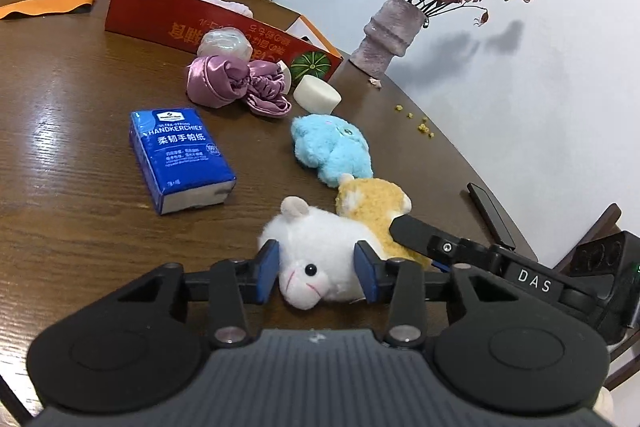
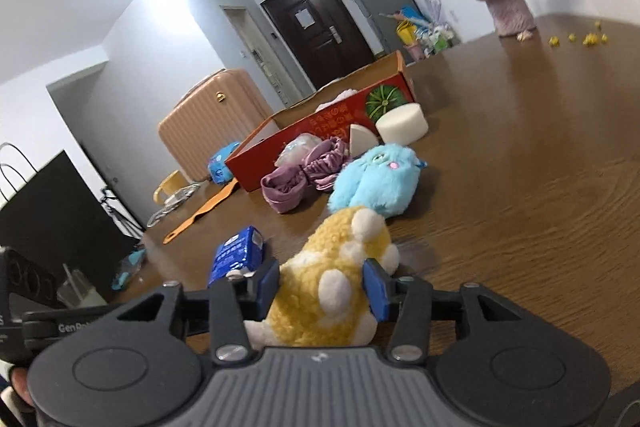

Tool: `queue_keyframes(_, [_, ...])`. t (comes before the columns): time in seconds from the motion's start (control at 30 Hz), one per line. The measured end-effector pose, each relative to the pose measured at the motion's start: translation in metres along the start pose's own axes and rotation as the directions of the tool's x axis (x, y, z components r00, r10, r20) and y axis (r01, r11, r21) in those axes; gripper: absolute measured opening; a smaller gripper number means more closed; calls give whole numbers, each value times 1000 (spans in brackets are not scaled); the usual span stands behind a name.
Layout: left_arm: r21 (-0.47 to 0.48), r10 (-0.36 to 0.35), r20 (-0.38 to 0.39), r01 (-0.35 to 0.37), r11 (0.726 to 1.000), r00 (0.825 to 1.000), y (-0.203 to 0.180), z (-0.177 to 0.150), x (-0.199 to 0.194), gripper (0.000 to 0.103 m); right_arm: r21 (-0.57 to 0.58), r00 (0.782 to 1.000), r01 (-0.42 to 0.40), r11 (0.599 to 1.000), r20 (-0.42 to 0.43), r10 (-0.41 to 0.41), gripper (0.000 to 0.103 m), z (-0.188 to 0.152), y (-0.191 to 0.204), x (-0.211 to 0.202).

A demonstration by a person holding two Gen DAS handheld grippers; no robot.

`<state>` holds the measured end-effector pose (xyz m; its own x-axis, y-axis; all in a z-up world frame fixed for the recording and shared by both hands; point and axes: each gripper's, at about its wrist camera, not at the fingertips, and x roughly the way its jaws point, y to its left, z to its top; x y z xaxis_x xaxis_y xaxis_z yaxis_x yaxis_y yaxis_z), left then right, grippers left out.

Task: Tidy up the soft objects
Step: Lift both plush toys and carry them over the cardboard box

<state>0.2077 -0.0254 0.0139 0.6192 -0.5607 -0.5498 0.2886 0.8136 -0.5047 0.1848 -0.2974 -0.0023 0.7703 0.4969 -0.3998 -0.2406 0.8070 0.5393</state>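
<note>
Between our two pairs of blue pads, we hold one plush toy each.

Nearest, our left gripper (image 1: 316, 269) pinches the white plush hamster (image 1: 316, 255) and our right gripper (image 2: 322, 285) squeezes the yellow plush (image 2: 332, 291), both low over the wooden table (image 1: 80, 147). Further off, the blue tissue pack (image 1: 182, 159), blue plush (image 1: 332, 151), purple satin cloth (image 1: 236, 87) and white sponge (image 1: 317, 100) still lie outside the red cardboard box (image 1: 224, 23), so most sorting remains. Only the right view shows the door and suitcase (image 2: 212, 123).
</note>
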Motion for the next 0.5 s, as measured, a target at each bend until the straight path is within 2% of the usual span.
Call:
queue_keyframes(0.13, [-7,-13,9,13,1000,1000,-3,14,-2,41,-25,1000,-26,999,-9,26,40,8,3,1])
queue_keyframes(0.23, [24,-60,77,59,998,995,-9,43,-13,41,-81,997,-35,996,64,40,41,28,20,-6])
queue_keyframes(0.33, [93,-94,140,81,992,986,-14,92,-8,41,-129,989,-51,990,132,68,40,72,29,4])
queue_keyframes(0.43, [141,-89,173,64,988,981,-14,150,16,41,-169,985,-52,984,151,78,40,131,31,39])
queue_keyframes(0.5, [141,-76,167,53,989,983,-7,188,41,41,-188,987,-41,981,144,69,40,172,29,73])
